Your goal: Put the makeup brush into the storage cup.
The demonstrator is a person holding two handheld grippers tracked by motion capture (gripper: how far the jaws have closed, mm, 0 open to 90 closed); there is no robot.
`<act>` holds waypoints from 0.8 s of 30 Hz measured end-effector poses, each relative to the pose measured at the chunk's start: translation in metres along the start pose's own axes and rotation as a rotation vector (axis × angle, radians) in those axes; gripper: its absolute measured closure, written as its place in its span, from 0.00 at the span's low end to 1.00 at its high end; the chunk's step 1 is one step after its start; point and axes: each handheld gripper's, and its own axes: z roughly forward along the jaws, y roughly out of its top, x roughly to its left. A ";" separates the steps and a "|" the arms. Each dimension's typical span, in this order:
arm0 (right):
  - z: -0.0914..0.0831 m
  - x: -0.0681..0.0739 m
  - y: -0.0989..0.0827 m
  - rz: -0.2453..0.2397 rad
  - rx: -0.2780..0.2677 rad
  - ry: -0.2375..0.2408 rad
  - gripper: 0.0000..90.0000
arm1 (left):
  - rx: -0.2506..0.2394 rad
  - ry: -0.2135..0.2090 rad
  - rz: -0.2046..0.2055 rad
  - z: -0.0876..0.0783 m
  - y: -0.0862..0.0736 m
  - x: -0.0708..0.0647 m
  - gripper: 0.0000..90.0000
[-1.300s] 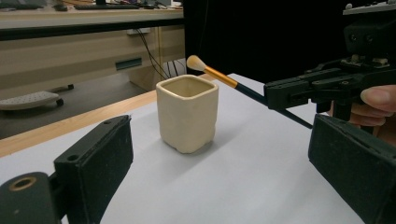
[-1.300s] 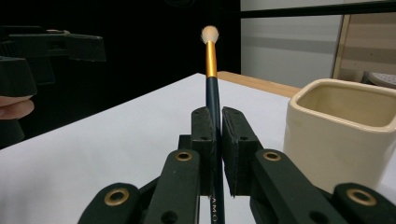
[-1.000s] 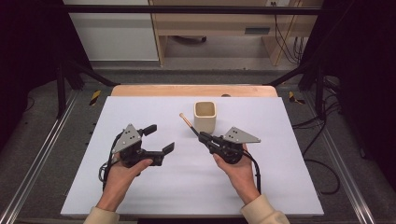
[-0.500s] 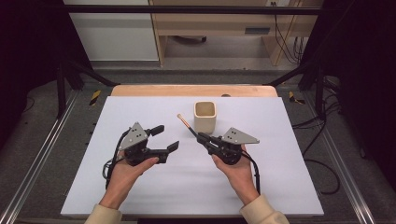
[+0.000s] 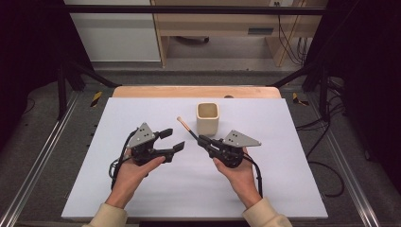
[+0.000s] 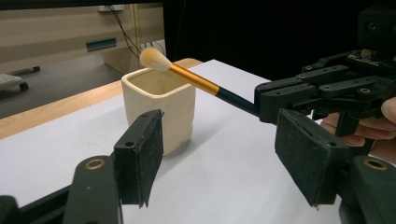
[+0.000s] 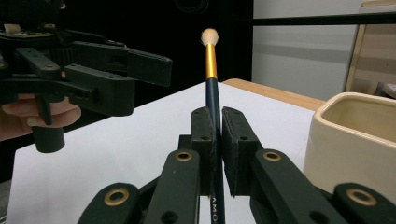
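Brush (image 7: 211, 70) clamped in right gripper (image 5: 204, 140) jaws, bristles raised beside cup (image 5: 207, 118) on tabletop (image 5: 283, 189); not yet deposited. Left gripper (image 5: 171, 140) jaws, just closing, stand open, empty.

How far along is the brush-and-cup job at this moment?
Done: the right gripper is clamped on the brush handle, lifted off the table. In hand: the left gripper, its jaws just closing with nothing between them, sits beside it. Left: the cup looks empty.

High view looks down; both close tool views share the cup (image 6: 161, 109).
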 end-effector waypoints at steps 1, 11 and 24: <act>0.001 0.000 0.000 0.000 -0.003 0.003 0.93 | -0.003 -0.001 -0.004 0.000 0.000 0.001 0.37; 0.006 0.005 -0.002 -0.008 0.003 0.022 0.93 | 0.001 -0.027 -0.033 0.001 -0.003 0.007 0.43; 0.010 0.010 -0.003 -0.013 0.000 0.044 0.93 | 0.009 -0.061 -0.056 0.004 -0.005 0.010 0.44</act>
